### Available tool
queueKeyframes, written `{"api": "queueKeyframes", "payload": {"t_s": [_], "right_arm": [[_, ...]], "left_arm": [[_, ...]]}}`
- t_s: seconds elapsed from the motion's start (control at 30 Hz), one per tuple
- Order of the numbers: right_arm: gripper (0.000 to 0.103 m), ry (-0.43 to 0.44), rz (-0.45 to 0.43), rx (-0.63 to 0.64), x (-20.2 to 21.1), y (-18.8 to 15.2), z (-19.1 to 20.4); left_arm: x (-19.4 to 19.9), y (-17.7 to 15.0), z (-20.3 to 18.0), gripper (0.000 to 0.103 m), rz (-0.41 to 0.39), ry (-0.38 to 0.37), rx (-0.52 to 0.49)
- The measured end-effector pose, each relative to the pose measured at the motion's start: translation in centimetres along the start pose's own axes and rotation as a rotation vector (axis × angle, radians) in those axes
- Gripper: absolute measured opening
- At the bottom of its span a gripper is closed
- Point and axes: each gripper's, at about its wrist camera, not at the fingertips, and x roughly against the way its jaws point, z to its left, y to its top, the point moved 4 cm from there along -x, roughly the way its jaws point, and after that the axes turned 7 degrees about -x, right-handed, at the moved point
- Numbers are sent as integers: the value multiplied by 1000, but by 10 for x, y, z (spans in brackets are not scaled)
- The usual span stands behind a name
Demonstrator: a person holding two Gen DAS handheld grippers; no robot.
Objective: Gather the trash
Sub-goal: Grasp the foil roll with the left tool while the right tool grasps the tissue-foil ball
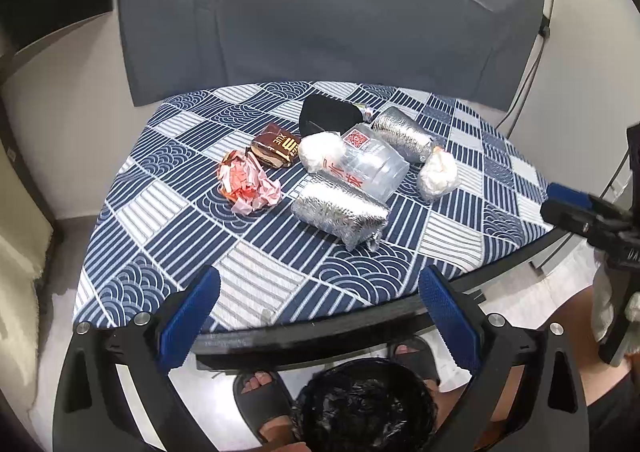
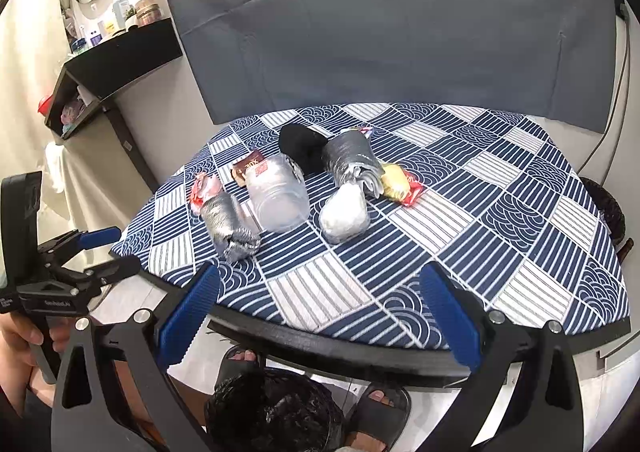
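**Trash Sitting on the Table, Both Grippers Empty**

Standing in front of a big grey board (image 1: pixel 332 12) and under it a table (image 1: pixel 160 252) wearing a blue and white patterned cloth. Sitting low, under the table's near edge, a bin lined with a shiny black bag (image 1: pixel 364 408), next to a person's feet in black slippers (image 1: pixel 260 400).

Hanging just before the near table edge, the left gripper (image 1: pixel 320 316), jaws spread wide, holding nothing. Hanging the same way, the right gripper (image 2: pixel 320 316), jaws wide and empty too. Gripping the left tool's handle, seen at the far left of the right view, a hand (image 2: pixel 20 348).

Lying together in the middle of the table, all the trash. Resting on its side, a clear plastic cup (image 1: pixel 368 168) with red writing. Lying just in front of it and touching it, a silver foil roll (image 1: pixel 340 212). Lying behind the cup, a second foil roll (image 1: pixel 404 132). Sitting at the back, a black piece (image 1: pixel 328 114), too dark for telling what. Leaning on the cup's left, a white wrapped lump (image 1: pixel 320 150); sitting on its right, another white lump (image 1: pixel 438 174). Lying left of these, a brown snack packet (image 1: pixel 276 150) and a crumpled pink and red wrapper (image 1: pixel 248 184). Showing only in the right view, beside the far foil roll, a yellow and red wrapper (image 2: pixel 400 180).
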Motion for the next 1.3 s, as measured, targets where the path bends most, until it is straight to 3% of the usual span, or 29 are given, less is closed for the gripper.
{"api": "queueKeyframes", "payload": {"t_s": [0.2, 0.53, 0.9, 0.97, 1.1, 1.2, 1.3], "right_arm": [[99, -13, 47, 40, -30, 15, -1], [99, -22, 137, 95, -78, 29, -6], [99, 5, 242, 12, -133, 41, -32], [96, 7, 251, 14, -139, 42, -33], [73, 7, 274, 26, -148, 42, -34], [62, 4, 286, 35, -150, 39, -32], [53, 12, 276, 36, -147, 39, -31]], "left_arm": [[-25, 16, 2, 96, 45, -26, -59], [-76, 34, -12, 96, 125, -19, -241], [-117, 45, -16, 96, 153, -87, -319], [-120, 46, -14, 96, 146, -104, -317], [-118, 52, -8, 95, 128, -155, -260], [-118, 54, -7, 77, 122, -175, -245], [-117, 54, -7, 75, 117, -176, -252]]}}
